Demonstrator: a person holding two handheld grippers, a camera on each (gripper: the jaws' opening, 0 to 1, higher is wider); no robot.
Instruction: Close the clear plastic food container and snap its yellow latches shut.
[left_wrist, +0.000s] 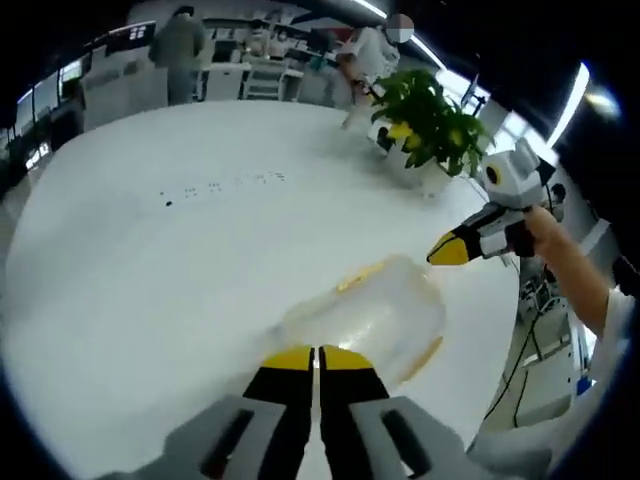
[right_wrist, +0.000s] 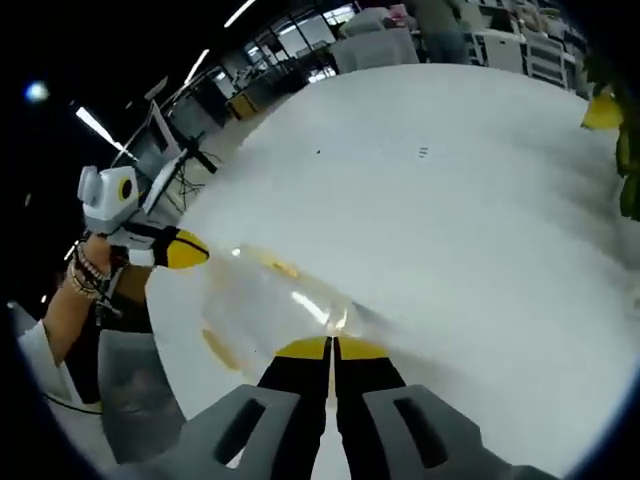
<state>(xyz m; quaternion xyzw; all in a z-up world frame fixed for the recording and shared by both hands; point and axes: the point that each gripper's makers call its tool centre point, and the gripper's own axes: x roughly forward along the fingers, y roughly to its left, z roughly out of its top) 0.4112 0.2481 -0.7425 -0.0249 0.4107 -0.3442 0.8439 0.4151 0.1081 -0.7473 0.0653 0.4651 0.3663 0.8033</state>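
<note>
The clear plastic food container (left_wrist: 372, 312) lies on the white round table (left_wrist: 150, 260), blurred, with a yellow latch (left_wrist: 360, 274) on its far side and another (left_wrist: 426, 354) on its near right side. My left gripper (left_wrist: 317, 352) is shut, its yellow tips right at the container's near edge. My right gripper (left_wrist: 450, 250) comes in from the right, shut, hovering just past the container. In the right gripper view the container (right_wrist: 262, 305) lies just ahead of my shut right gripper (right_wrist: 331, 345), and the left gripper (right_wrist: 186, 250) hangs to its left. Whether the lid sits fully down I cannot tell.
A potted green plant (left_wrist: 432, 118) in a white pot stands at the table's far right, and its leaves (right_wrist: 626, 150) show in the right gripper view. People (left_wrist: 180, 50) and desks are beyond the table. A person's hand (left_wrist: 548, 232) holds the right gripper.
</note>
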